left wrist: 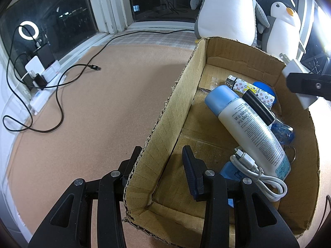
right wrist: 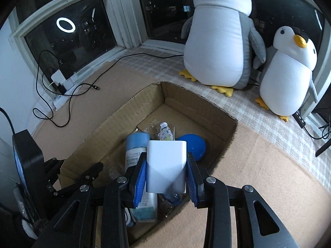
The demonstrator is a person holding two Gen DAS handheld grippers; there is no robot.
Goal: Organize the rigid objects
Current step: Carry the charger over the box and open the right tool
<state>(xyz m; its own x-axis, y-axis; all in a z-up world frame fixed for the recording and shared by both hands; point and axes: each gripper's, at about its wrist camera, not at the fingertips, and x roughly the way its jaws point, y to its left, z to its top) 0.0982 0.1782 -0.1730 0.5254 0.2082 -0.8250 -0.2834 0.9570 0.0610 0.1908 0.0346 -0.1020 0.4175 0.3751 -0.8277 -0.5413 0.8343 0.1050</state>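
White plug-in charger (right wrist: pixel 166 165), smooth, boxy.

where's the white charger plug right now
The white charger plug is clamped in the right gripper, held above the open cardboard box, over the lotion bottle and blue lid.

Both grippers are showing the same build. The left gripper (left wrist: pixel 160 163) is wearing matte black plastic linkage arms with triangular cut-outs and round silver pivot screws. The right gripper (right wrist: pixel 167 170) is carrying ribbed blue pads (right wrist: pixel 140 180) lining its black fingers, just beside those silver screws.
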